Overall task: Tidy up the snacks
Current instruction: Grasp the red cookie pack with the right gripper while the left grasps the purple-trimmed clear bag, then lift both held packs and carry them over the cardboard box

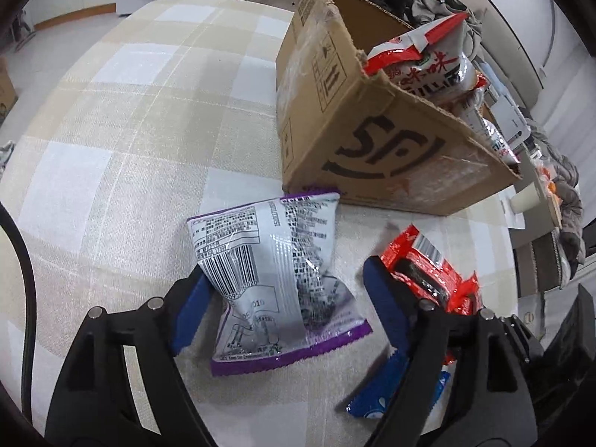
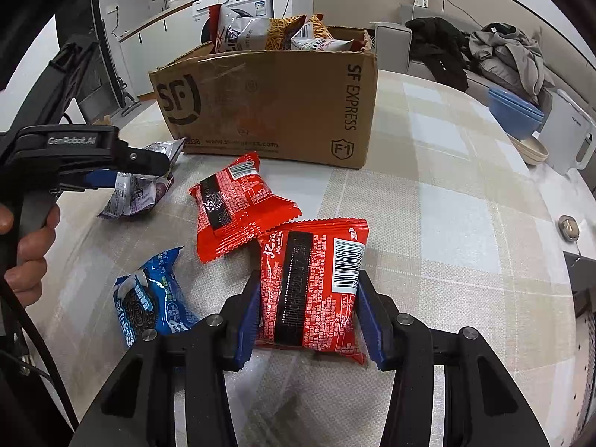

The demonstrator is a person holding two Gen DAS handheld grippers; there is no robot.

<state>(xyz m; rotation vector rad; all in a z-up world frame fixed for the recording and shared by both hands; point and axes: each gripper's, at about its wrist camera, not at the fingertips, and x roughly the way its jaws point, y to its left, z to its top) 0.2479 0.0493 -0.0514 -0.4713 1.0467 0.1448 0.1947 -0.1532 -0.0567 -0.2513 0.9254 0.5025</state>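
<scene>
My left gripper [image 1: 287,272] stands open around a silver and purple snack bag [image 1: 268,253] that lies on the checked tablecloth; its left pad is at the bag's edge and its right finger stands apart from it. The right wrist view shows this gripper [image 2: 164,165] over the same bag [image 2: 138,193]. My right gripper [image 2: 309,279] is shut on a red snack packet [image 2: 313,290], one pad on each side. A second red packet [image 2: 234,208] and a blue cookie packet [image 2: 149,298] lie loose on the table. Behind them stands an open cardboard box [image 2: 268,111] holding several snack bags [image 2: 260,29].
Stacked blue bowls [image 2: 516,111] and a white appliance [image 2: 570,138] sit by the table's right edge. A small metal object [image 2: 568,225] lies near that edge. Clothes [image 2: 503,52] are piled on a sofa behind. A person's hand [image 2: 29,246] holds the left gripper's handle.
</scene>
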